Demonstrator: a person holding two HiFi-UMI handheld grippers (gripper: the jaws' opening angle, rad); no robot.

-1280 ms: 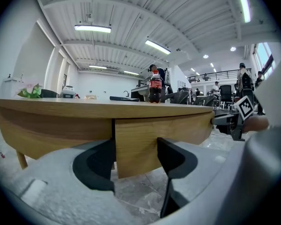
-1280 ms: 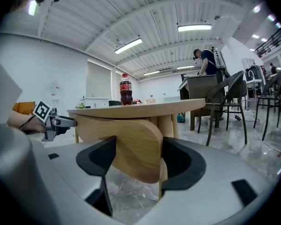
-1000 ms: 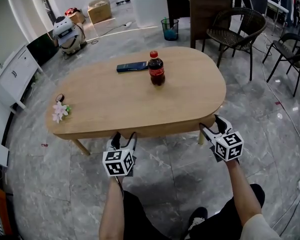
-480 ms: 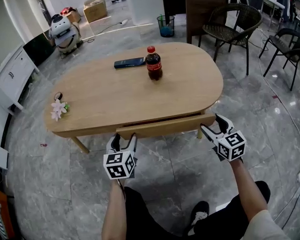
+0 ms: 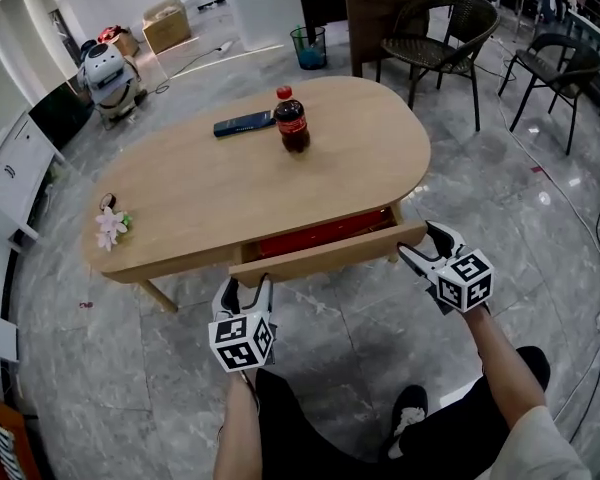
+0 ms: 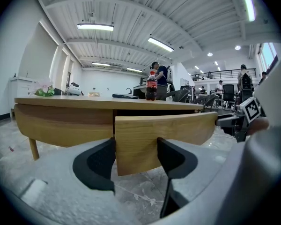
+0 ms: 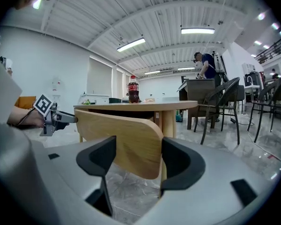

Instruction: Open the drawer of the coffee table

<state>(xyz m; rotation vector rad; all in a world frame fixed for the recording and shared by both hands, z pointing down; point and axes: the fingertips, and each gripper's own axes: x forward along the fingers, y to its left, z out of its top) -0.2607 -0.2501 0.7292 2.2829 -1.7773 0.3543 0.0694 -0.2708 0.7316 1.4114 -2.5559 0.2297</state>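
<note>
- Finds the drawer (image 5: 325,253) further out of the coffee table (image 5: 210,203) than half a second ago: only a thin gap then, a wide one now with red showing inside.
- Means the opening is well under way; probably only a short pull left, though how far the runners go cannot be told.
- Keeps the drawer on the near side of the table, its curved wooden front hanging out over the floor toward the person.
- Has the left gripper (image 5: 244,286) clamped on the left end of the drawer front, jaws only narrowly parted with the board pressed between both black pads (image 6: 96,163).
- Has the right gripper (image 5: 420,243) gripping the rounded right end of the same board, jaws at a similar narrow spread, one pad (image 7: 180,161) on each side of the wood.
- Leaves the cola bottle (image 5: 291,123) upright on the far part of the tabletop, well apart from both grippers.
</note>
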